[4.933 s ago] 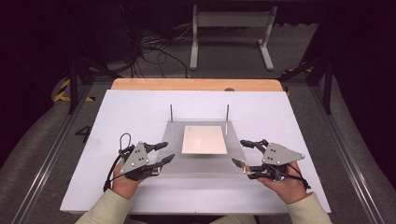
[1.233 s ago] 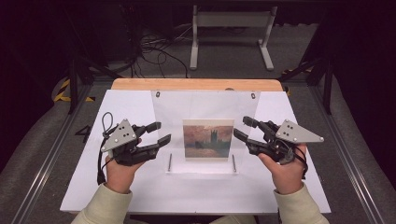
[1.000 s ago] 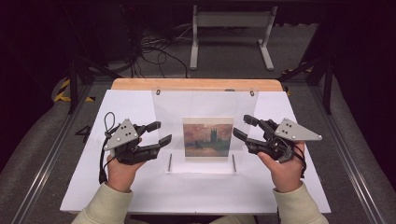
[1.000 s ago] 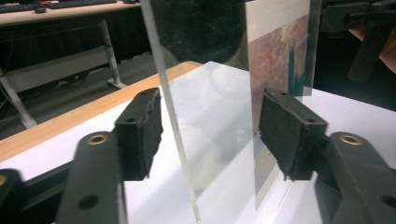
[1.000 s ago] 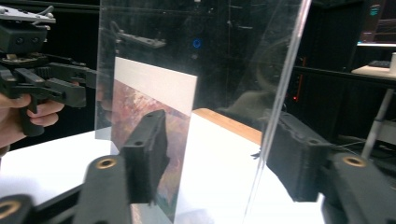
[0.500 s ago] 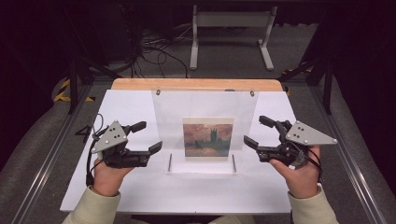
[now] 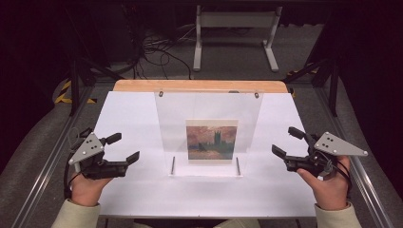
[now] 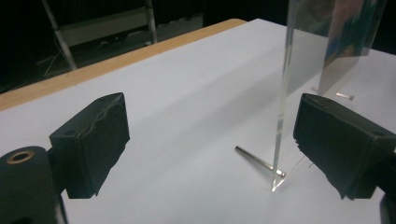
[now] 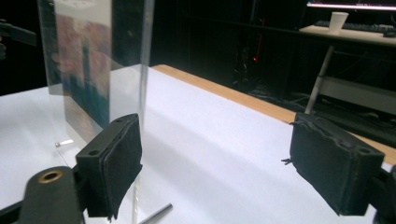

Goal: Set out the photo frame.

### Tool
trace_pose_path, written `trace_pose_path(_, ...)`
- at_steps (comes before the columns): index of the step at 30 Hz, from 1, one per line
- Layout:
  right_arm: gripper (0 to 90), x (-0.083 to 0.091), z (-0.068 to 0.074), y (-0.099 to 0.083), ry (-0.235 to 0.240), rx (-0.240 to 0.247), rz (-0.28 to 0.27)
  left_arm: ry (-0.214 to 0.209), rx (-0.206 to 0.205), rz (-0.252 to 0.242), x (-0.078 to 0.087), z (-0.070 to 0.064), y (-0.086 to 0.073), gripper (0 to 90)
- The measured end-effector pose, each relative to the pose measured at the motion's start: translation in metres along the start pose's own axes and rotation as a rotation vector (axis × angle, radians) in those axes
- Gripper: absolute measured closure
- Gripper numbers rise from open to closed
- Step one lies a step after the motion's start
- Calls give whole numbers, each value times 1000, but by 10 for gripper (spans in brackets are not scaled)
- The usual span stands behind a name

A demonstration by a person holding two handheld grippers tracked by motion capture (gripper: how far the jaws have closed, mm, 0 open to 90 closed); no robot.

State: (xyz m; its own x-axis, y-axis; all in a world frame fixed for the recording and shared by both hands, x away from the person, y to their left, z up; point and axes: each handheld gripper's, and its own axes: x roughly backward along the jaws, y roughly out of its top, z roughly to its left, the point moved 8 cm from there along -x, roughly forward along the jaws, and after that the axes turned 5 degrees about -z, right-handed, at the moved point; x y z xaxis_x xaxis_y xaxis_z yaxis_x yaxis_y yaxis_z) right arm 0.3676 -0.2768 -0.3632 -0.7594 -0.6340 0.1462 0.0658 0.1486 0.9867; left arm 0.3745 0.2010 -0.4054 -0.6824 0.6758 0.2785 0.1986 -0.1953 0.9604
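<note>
The left gripper (image 7: 127, 147) and the right gripper (image 7: 284, 142) are both wide open and hold nothing. The clear picture frame (image 7: 207, 130) stands upright between them on its thin metal feet (image 7: 173, 165), apart from each. I think a careless sideways touch from either open jaw can tip this light frame over.

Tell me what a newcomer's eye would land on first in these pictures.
First, the clear acrylic frame standing upright at the middle of the white table, with a reddish painting print inside it and two thin metal pegs at its base. Next, the left gripper and right gripper, one on each side of the frame, both open with fingers apart and clear of it.
</note>
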Motion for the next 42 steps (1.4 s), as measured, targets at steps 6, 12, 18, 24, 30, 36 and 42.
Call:
trace_pose_path(6, 166, 3, -11, -23, -27, -7, 38, 23, 12, 9, 7, 13, -20, 95)
trace_pose_path(12, 155, 4, -23, -48, -46, -8, 75, 42, 18, 40, 10, 28, -44, 72)
trace_pose_path(18, 154, 3, -30, -74, -47, -20, 116, 39, 43, 70, 6, 36, -69, 64)
trace_pose_path(24, 152, 0, -35, -99, -52, -37, 164, 41, 71, 114, -1, 43, -90, 64)
trace_pose_path(30, 144, -1, -36, -126, -57, -57, 231, 64, 70, 196, -10, 43, -106, 63)
trace_pose_path(36, 129, -3, -36, -130, -83, -41, 262, 88, 27, 253, -15, 42, -109, 67)
trace_pose_path(42, 118, -4, -35, -131, -83, -28, 279, 92, 23, 280, -16, 43, -111, 68)
